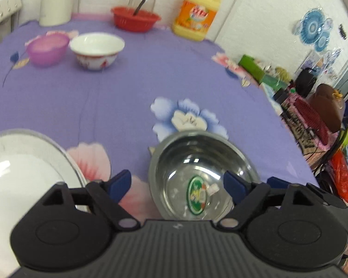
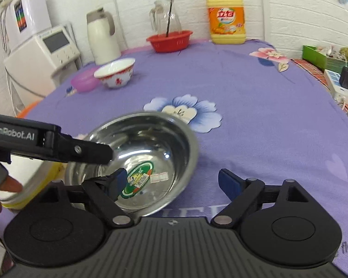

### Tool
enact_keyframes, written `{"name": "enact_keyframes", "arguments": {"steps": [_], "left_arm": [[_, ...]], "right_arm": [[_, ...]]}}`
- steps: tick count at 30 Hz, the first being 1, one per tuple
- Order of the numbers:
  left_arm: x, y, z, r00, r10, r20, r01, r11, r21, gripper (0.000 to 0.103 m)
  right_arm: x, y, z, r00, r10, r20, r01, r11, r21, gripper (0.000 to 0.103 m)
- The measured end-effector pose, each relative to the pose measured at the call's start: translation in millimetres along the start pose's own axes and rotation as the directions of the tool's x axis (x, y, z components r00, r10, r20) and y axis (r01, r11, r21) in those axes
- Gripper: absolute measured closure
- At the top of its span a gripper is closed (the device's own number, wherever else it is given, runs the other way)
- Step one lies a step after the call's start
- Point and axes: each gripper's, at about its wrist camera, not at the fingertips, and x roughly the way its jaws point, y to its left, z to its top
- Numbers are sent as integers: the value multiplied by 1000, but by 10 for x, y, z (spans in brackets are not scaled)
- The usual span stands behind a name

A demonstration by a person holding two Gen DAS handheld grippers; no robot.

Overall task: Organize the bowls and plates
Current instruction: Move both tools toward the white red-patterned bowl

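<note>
Two tongs: both are spread wide, and neither one holds anything.
Left tongs (image 1: 177, 186): they sit at the bottom of the left view, blue tips far apart. The steel bowl lies between and just past the tips, and no tip presses on it.
Right tongs (image 2: 174, 183): they sit at the bottom of the right view, wide apart and holding nothing. The left tip hangs over the inside of the steel bowl; the right tip is over bare cloth.
Steel bowl (image 2: 150, 143): shiny, upright on the purple cloth (image 2: 255, 115), low in the middle of both views. A green round sticker (image 2: 136, 180) is stuck inside it. A blue printed flower (image 2: 183, 111) is on the cloth just behind it.
Black arm (image 2: 46, 143): this is the side of the left tongs, seen in the right view. It reaches in from the left edge and ends over the bowl's left rim.
Hand (image 2: 2, 192): a bit of it shows at the lower left edge of the right view.
Metal plate (image 1: 34, 143): lower left of the left view, with something white on it; I cannot tell what.
White bowl (image 1: 97, 51): upper left, far from the tongs, red pattern on its side.
Pink bowl (image 1: 46, 49): just left of the white bowl, very close to it.
Red basket (image 1: 135, 18): at the back, by the wall.
Soap jug (image 1: 197, 14): yellow, right of the basket.
White flask (image 2: 103, 39): back left.
</note>
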Motion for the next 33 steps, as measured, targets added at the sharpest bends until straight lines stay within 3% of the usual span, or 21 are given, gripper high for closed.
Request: {"name": "enact_keyframes", "arguments": {"steps": [3, 8, 12, 24, 33], "left_arm": [[-124, 20, 136, 998, -15, 54, 16, 1000, -5, 12], [-251, 61, 333, 987, 61, 152, -67, 997, 34, 9], [-262, 190, 438, 977, 116, 179, -125, 991, 37, 5], [-103, 617, 725, 973, 152, 173, -154, 988, -3, 5], [163, 958, 985, 975, 176, 138, -170, 984, -59, 5]], "right_arm": [[-115, -47, 68, 998, -36, 47, 36, 999, 4, 0], [-61, -71, 199, 998, -23, 59, 24, 1000, -8, 0], [57, 3, 300, 999, 2, 49, 0, 999, -39, 0], [472, 268, 810, 1000, 17, 22, -13, 987, -162, 0], [913, 538, 1225, 999, 32, -6, -32, 956, -291, 0]]}}
